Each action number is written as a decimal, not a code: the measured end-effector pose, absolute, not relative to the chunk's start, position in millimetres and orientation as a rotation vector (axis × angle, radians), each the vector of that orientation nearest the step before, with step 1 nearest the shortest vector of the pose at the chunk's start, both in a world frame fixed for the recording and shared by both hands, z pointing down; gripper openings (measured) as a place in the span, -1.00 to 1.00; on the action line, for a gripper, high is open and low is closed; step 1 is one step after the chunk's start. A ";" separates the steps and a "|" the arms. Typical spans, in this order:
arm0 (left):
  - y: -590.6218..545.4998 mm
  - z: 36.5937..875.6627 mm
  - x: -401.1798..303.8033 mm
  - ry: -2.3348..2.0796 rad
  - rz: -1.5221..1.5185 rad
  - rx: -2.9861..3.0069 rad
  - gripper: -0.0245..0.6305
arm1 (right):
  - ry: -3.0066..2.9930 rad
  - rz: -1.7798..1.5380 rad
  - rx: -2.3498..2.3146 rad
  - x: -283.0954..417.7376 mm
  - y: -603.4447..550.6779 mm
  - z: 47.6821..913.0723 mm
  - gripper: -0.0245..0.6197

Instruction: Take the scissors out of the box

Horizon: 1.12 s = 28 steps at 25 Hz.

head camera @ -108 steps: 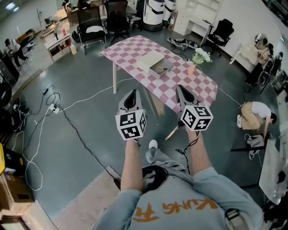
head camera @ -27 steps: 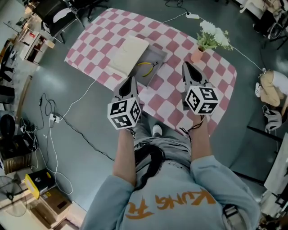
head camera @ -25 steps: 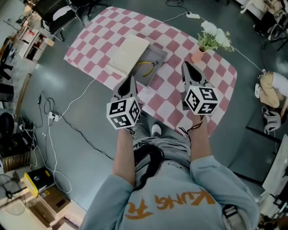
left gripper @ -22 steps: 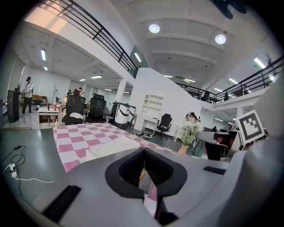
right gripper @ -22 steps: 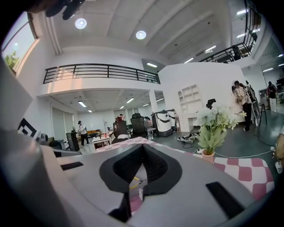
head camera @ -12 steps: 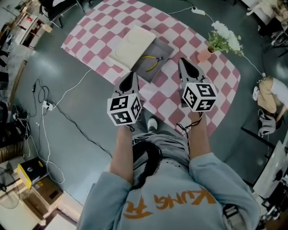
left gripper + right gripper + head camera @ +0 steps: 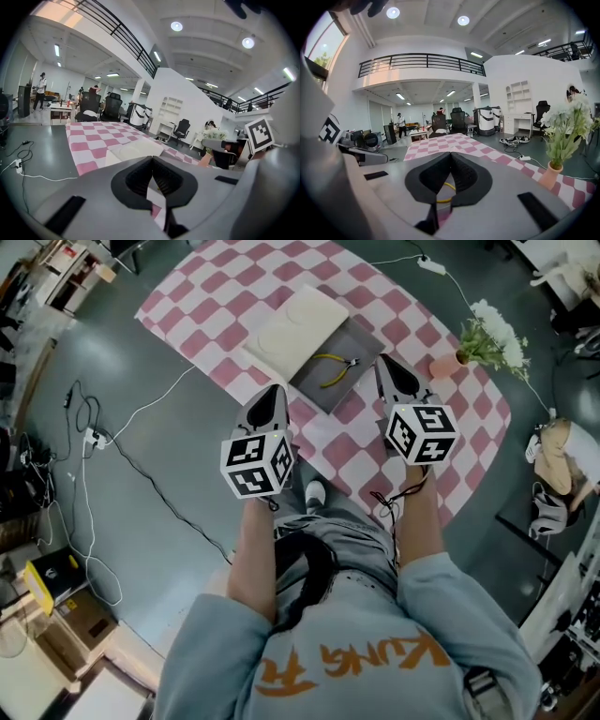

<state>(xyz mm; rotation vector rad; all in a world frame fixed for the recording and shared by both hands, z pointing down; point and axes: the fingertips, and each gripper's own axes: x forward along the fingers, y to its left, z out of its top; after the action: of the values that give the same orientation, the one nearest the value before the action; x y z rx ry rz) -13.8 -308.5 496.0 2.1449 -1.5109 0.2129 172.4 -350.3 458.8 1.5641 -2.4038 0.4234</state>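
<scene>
The scissors (image 7: 336,367), with yellow handles, lie in a shallow grey box (image 7: 356,337) on the pink-checked table (image 7: 234,296). The box's cream lid (image 7: 298,322) lies open to its left. My left gripper (image 7: 274,392) is shut and empty, hovering at the table's near edge just below and left of the box. My right gripper (image 7: 384,362) is shut too, level with the box's right side and not touching it. In the right gripper view a bit of yellow handle (image 7: 444,187) shows below the closed jaws (image 7: 451,157). The left gripper (image 7: 152,164) faces the lid (image 7: 136,149).
A pink pot (image 7: 442,365) of white flowers (image 7: 491,334) stands on the table right of the right gripper. White and black cables (image 7: 122,442) run over the grey floor on the left. A person (image 7: 555,457) crouches at the far right. Chairs and desks stand beyond the table.
I have stepped closer to the table. Both grippers moved forward and lower towards the box, which now lies just ahead of their tips. Both stayed shut.
</scene>
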 end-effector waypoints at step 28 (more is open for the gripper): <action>-346.9 520.5 -39.2 -1.456 0.204 2.099 -0.86 | -2.199 0.418 0.942 112.2 -409.1 554.3 -0.81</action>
<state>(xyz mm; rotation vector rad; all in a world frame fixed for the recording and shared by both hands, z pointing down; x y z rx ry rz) -39.2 -346.9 520.5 2.0995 -1.4561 0.2040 112.2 -409.1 554.3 0.9422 -2.1994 0.4183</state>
